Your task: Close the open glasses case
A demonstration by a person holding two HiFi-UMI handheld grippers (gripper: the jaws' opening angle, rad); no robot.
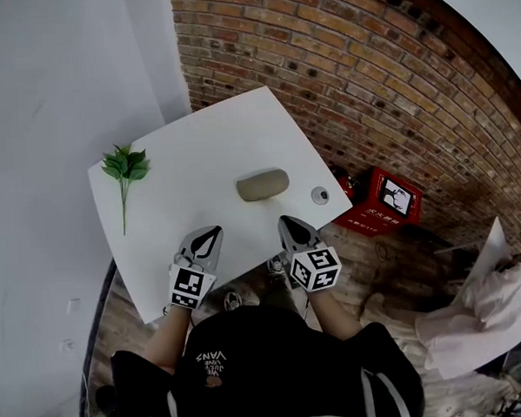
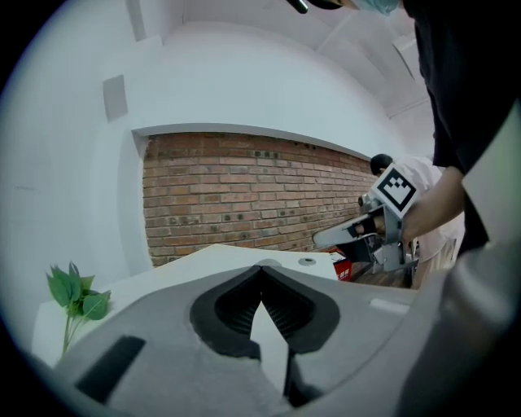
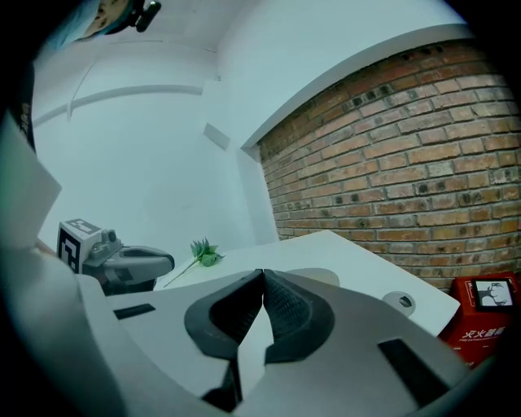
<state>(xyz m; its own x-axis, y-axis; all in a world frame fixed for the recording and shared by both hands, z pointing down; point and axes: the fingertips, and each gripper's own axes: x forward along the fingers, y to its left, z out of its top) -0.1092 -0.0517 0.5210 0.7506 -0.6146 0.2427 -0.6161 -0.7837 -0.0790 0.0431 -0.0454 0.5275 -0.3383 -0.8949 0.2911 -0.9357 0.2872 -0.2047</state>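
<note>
Item 1: case (image 1: 262, 185). Grey-beige oval lying flat on the table (image 1: 196, 137), right of centre and nearer the brick-side edge. From the head view its lid looks down. I cannot confirm that the seam is fully seated.

Item 2: left gripper (image 1: 213, 231). Clenched and empty, with the tips meeting, over the near edge. It is apart from the case.

Item 3: right gripper (image 1: 288, 220). Also clenched with nothing between the tips. It sits over the near edge, closer to the case but not touching it.

Item 4: disc (image 1: 320, 194). Small, round and grey, just beside the case towards the right corner.

Item 5: sprig (image 1: 125, 165). Green leaves at the left corner, well apart from everything else.

Item 6: red box (image 1: 384, 201). On the floor past the right corner.

Risks, in my judgement:
- A lid resting unlatched could spring back open.
- A confirming press with closed tips could skid the smooth case towards the brick-side edge.
- The same press could nudge the disc off the corner.

Writing:
- "VANS" is on the black shirt (image 1: 251, 361).
- Each gripper cube carries square black-and-white markers.
- The white characters on the red box are too small to read.
</note>
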